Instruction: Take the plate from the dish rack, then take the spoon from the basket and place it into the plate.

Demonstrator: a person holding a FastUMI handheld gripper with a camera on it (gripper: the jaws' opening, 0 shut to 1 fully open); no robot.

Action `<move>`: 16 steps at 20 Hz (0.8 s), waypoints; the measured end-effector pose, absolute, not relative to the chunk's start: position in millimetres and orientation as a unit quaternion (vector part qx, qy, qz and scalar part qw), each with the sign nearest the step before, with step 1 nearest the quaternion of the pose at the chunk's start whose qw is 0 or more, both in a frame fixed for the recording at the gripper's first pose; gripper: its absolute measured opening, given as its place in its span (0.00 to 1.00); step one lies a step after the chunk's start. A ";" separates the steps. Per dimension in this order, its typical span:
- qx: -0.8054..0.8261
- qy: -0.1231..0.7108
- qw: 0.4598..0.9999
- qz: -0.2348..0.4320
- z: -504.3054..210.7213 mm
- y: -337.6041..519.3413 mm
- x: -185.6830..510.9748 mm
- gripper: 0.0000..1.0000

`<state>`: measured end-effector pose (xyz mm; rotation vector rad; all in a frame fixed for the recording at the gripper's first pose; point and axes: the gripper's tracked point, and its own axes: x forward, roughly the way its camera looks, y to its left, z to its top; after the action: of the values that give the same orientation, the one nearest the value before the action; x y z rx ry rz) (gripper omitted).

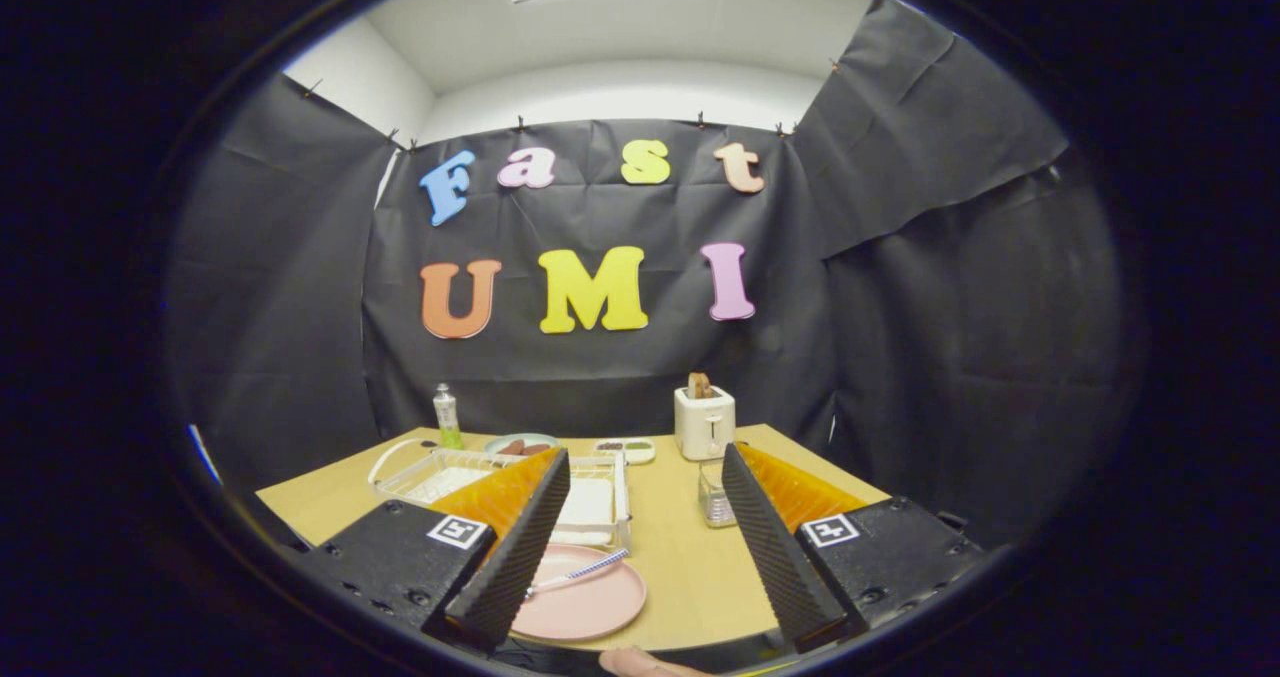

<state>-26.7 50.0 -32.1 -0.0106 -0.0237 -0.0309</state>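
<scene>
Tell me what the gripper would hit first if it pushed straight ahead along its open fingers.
Probably nothing nearby: the gripper is open, with bare table between its fingers. The toaster stands farther ahead near the back wall, likely first in line, though depth is unclear.

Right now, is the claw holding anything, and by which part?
Nothing. The claw is open and empty; the striped-handled spoon already lies in the round pink plate near its left finger.

Fingers (640,547) spread wide, nothing between them. Bare surface (690,567) runs straight ahead in that gap. Left side is blocked: pink plate (590,597) with spoon (580,569) on it, dish rack (590,502) just behind. Glass basket (714,497) sits by the right finger, toaster (704,422) beyond. Small dishes at the back, probably clear of reach.
</scene>
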 end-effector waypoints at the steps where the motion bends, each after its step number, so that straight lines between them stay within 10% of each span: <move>1: -0.002 -0.013 1.000 -0.019 -29.4 43.0 -29.0 0.99; 16: 0.010 0.023 1.000 0.015 -44.4 48.6 -32.4 0.99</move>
<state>-32.4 48.6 -44.4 0.0196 0.0468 0.0309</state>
